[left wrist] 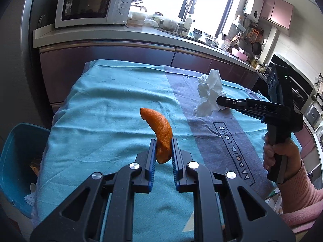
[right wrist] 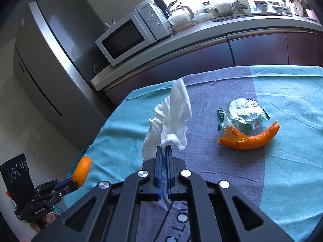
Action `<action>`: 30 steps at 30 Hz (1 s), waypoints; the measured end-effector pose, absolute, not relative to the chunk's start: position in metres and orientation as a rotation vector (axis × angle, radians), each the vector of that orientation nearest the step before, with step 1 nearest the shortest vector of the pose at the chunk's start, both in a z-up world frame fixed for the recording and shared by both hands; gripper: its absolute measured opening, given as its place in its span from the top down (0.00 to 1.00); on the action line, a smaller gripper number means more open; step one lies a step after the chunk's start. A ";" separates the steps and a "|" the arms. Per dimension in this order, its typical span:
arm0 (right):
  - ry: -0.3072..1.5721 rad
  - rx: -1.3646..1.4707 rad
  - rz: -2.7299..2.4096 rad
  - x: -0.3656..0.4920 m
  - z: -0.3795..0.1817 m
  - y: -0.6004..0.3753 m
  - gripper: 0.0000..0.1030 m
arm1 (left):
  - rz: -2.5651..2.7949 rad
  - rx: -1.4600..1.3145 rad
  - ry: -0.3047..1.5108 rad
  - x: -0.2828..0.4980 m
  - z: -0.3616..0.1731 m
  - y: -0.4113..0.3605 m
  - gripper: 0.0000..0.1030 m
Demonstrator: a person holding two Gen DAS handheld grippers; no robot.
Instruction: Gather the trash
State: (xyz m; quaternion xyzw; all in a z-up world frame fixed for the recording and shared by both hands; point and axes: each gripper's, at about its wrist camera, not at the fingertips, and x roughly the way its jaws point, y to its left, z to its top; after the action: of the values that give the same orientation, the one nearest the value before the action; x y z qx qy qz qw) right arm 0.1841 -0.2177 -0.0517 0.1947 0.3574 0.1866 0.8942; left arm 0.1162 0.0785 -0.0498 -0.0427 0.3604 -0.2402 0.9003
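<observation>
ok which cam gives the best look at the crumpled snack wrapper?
Right wrist. The snack wrapper lies in plain sight on the cloth, touching the loose orange peel, beyond the right claw shut on the tissue. The left wrist view doesn't show the wrapper at all.

The blue bin (left wrist: 18, 161) was cut off by the left wrist view's edge and partly hidden behind the desk (left wrist: 101, 100); its contents were too dim to tell. The crumpled wrapper (right wrist: 242, 113) bore print too small to read
</observation>
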 end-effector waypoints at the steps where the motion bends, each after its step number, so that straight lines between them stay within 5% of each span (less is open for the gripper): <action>1: 0.734 0.402 0.397 0.181 -0.049 -0.216 0.97 | -0.495 -0.087 0.744 0.115 -0.049 0.079 0.85; 30: 0.717 0.409 0.643 0.155 -0.032 -0.155 0.97 | -0.401 -0.070 0.694 0.084 -0.030 0.118 0.85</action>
State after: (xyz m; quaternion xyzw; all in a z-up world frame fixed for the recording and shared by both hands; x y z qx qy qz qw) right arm 0.1551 -0.1547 -0.0322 0.1954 0.3424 0.3070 0.8662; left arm 0.0841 0.1180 -0.0304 -0.0341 0.3375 -0.1952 0.9202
